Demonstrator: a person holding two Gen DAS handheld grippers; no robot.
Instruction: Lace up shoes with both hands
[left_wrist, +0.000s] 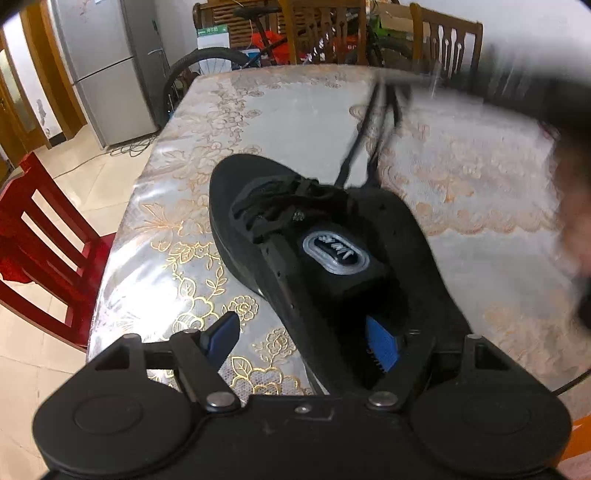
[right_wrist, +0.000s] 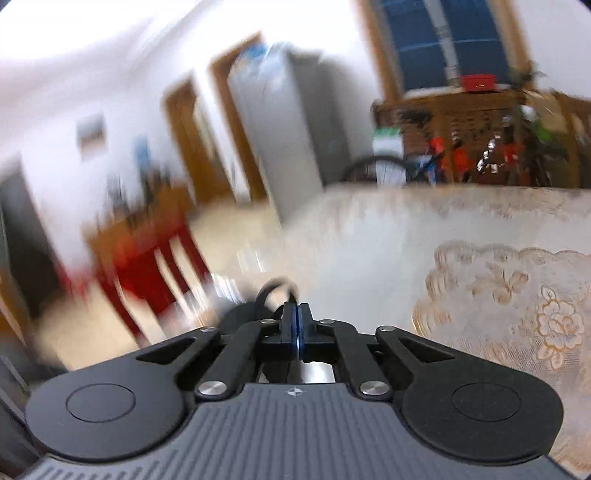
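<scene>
Visibly soft: black shoelaces (left_wrist: 360, 136), limp cord running taut toward upper right.
Shoe: black sneaker (left_wrist: 280, 229), mid-frame on the floral tablecloth (left_wrist: 295, 110); stiff sole, probably light.
Left gripper (left_wrist: 301, 341): jaws apart, straddling the collar.
Right gripper (right_wrist: 298, 321): pinched together on lace.
Hold: lace ends.

A table (left_wrist: 303, 110) fills the middle of the left wrist view, covered by a glossy cloth with gold flower outlines and a lace-patterned overlay (left_wrist: 480, 184). A red wooden chair (left_wrist: 44, 236) stands at its left edge on pale floor tiles (left_wrist: 85, 177). Behind, a silver refrigerator (left_wrist: 107, 66) stands against the wall beside a wooden door frame (left_wrist: 48, 55). Past the far edge, two brown wooden chairs (left_wrist: 447, 40) face the table, with a bicycle wheel (left_wrist: 199, 66) and a green and white box (left_wrist: 213, 37) near them. The right wrist view is blurred, showing a dark window (right_wrist: 447, 40) above a wooden cabinet (right_wrist: 443, 107).
</scene>
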